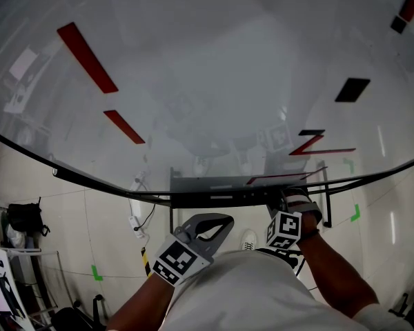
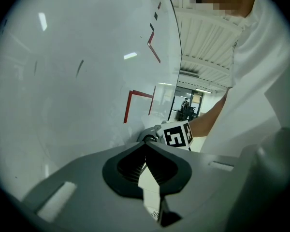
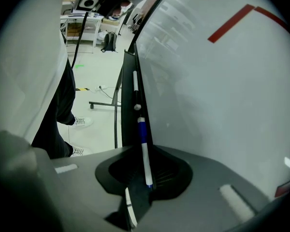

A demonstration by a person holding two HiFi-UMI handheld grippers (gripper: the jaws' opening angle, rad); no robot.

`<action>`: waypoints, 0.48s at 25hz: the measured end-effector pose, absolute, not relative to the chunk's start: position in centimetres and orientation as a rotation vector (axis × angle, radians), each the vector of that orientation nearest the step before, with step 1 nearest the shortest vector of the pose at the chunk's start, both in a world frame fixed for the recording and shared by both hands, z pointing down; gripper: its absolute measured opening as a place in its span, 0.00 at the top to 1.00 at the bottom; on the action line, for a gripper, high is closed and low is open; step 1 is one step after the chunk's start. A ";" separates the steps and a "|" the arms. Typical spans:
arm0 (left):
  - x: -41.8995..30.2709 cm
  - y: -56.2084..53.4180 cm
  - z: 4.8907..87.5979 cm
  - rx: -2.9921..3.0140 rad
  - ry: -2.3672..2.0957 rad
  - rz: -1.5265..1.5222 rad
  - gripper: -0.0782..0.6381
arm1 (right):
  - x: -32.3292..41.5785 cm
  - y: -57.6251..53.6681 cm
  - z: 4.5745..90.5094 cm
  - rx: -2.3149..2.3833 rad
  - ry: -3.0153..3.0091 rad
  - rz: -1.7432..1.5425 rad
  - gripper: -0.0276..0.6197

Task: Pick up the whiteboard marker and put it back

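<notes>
Reaching to the tray (image 1: 214, 197) under the whiteboard (image 1: 214, 81), the right gripper (image 1: 290, 200) has its fingers clenched on the whiteboard marker (image 3: 145, 161). The marker's long axis runs along the tray, blue end pointing away from the gripper, just beside the board's face. Another white marker (image 3: 135, 83) lies farther along the tray. The left gripper (image 1: 217, 221) sits low by the person's torso, fingers clenched on nothing, tips toward the board. Open floor (image 3: 99, 81) lies below the tray.

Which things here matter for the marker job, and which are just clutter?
Job: blue whiteboard marker, right gripper clamped on it, marker tray, whiteboard.
Lying about: second marker on the tray, left gripper shut and empty, backpack.
</notes>
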State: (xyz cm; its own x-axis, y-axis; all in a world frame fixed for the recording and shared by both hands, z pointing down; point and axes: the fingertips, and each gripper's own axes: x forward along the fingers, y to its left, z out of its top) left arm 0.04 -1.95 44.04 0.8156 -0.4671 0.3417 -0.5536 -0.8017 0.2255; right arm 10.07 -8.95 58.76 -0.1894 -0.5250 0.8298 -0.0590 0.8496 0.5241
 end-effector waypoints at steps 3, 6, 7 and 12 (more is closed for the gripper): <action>0.0 -2.0 44.0 2.684 -0.777 0.387 0.87 | 9.9 -9.1 59.0 0.450 -1.723 -0.465 0.88; -0.1 -2.0 44.0 2.684 -0.778 0.392 0.87 | 9.8 -9.1 59.2 0.438 -1.723 -0.481 0.91; -0.1 -2.0 44.1 2.682 -0.779 0.393 0.87 | 9.8 -9.1 59.2 0.434 -1.723 -0.483 0.91; 0.0 -2.2 43.9 2.680 -0.789 0.383 0.87 | 9.8 -9.1 59.4 0.413 -1.714 -0.475 0.91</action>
